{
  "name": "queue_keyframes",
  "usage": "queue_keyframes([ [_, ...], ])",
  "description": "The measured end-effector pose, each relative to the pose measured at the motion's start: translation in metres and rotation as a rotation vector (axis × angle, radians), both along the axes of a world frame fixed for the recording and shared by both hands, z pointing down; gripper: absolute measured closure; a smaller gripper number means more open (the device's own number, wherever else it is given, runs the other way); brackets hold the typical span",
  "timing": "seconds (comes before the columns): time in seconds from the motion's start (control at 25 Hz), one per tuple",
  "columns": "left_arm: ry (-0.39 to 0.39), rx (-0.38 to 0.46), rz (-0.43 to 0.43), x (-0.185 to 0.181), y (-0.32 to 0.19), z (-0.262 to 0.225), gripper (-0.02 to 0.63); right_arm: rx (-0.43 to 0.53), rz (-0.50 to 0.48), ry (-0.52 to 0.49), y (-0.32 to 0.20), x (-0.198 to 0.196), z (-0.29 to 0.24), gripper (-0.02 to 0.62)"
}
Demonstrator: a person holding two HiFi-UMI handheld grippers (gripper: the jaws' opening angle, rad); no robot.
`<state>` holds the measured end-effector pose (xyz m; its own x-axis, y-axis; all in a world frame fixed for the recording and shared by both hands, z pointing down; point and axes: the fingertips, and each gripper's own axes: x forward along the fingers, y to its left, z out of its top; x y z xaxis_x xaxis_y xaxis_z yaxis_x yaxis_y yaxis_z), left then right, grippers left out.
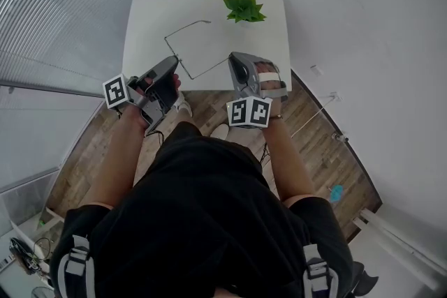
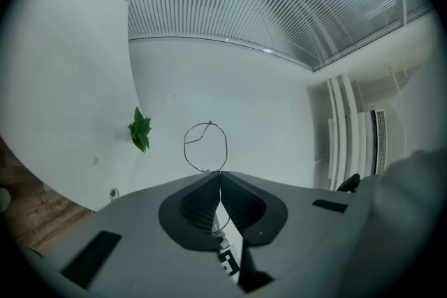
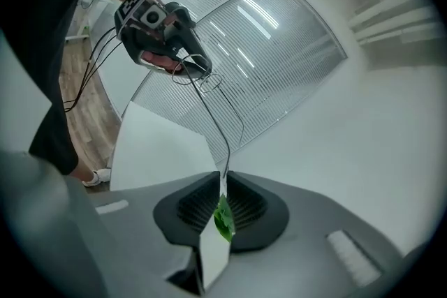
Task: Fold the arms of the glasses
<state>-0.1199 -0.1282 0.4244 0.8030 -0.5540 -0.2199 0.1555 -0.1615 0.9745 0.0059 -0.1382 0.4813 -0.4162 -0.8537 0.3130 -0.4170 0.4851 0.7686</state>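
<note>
Jaws, 2 pairs, pinch glasses (image 1: 177, 58).

table (image 1: 154, 10) white | plant (image 1: 244, 8) green | floor (image 1: 321, 136) brown planks | glasses (image 1: 180, 30) dark wire | blinds (image 1: 70, 3) grey-striped

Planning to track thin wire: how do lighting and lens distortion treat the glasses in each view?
Head view: even light, glasses crisp against white table. Left gripper view: fisheye curves blinds, rim faint on white. Right gripper view: lamp reflections streak blinds behind the arm.
</note>
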Motion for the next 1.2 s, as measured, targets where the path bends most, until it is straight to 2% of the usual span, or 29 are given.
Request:
queue_keyframes([
  [0.68, -0.008, -0.006, 0.005, 0.016, -0.011, 0.011, 0.594, 0.024, -0.026, 0.05, -0.015, 0.015, 0.006, 0.555],
  [0.92, -0.006, -0.009, 0.014, 0.004, -0.007, 0.003, 0.594, 0.036, -0.03, 0.063, -0.013, 0.001, -0.006, 0.555],
  [1.2, -0.003, -0.01, 0.027, 0.011, -0.005, 0.002, 0.594, 0.046, -0.032, 0.075, -0.013, 0.004, -0.008, 0.555],
])
